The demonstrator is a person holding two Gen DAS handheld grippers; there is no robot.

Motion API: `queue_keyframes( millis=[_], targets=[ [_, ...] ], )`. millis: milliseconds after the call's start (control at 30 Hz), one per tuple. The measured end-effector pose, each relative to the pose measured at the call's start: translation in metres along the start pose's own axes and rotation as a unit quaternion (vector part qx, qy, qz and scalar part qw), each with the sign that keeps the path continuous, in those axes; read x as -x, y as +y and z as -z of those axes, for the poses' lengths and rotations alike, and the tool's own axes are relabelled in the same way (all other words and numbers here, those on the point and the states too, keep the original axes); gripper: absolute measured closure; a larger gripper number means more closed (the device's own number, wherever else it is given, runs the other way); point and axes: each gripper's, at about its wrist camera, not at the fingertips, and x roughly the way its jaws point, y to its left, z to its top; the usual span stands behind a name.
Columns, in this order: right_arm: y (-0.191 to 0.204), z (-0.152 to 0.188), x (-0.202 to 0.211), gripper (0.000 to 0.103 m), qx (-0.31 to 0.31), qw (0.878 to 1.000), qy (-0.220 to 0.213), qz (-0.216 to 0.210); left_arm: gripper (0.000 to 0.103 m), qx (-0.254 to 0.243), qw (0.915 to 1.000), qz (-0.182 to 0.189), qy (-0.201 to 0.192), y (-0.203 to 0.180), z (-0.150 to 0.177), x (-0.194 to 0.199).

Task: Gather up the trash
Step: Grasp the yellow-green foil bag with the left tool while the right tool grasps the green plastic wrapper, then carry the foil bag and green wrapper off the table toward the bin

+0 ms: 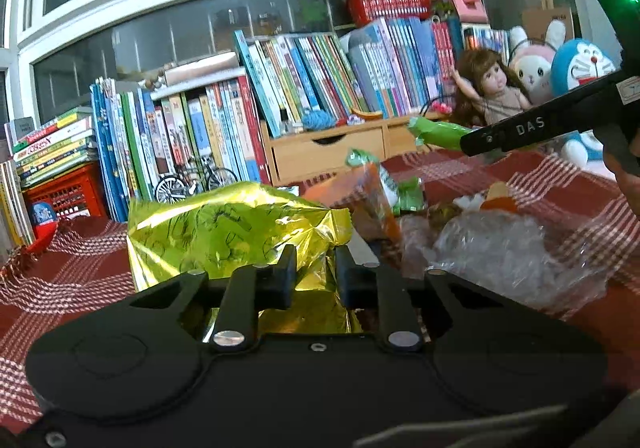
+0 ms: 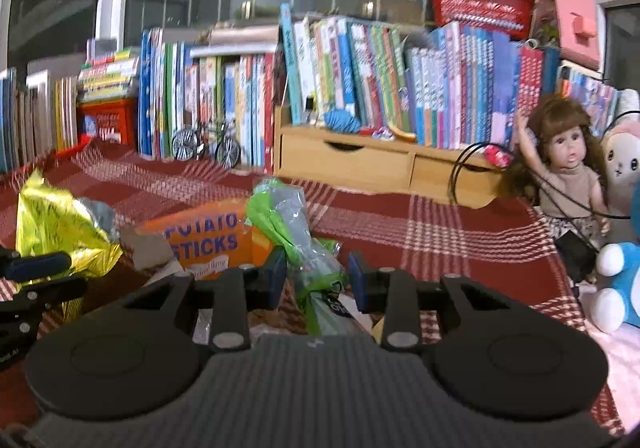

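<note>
A crumpled gold foil wrapper lies on the red checked cloth, and my left gripper is shut on its near edge. The same gold foil wrapper shows at the left of the right wrist view, with the left gripper on it. My right gripper is shut on a green and clear plastic wrapper that stands up between its fingers. In the left wrist view the right gripper holds that green wrapper above the cloth.
An orange potato sticks box and a clear plastic bag lie among the trash. Rows of books, a wooden drawer unit, a toy bicycle, a doll and plush toys line the back.
</note>
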Motion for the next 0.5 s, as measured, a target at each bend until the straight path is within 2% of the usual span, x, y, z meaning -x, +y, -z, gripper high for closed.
queue_keyframes(
  millis=[300, 500],
  targets=[
    [0.0, -0.007, 0.045, 0.064, -0.012, 0.999, -0.033, -0.025, 0.088, 0.011, 0.9997, 0.013, -0.019, 0.004, -0.009, 0.04],
    [0.01, -0.001, 0.072, 0.063, -0.017, 0.998, -0.04, -0.05, 0.087, 0.006, 0.9991, 0.038, -0.018, -0.002, -0.006, 0.066]
  ],
)
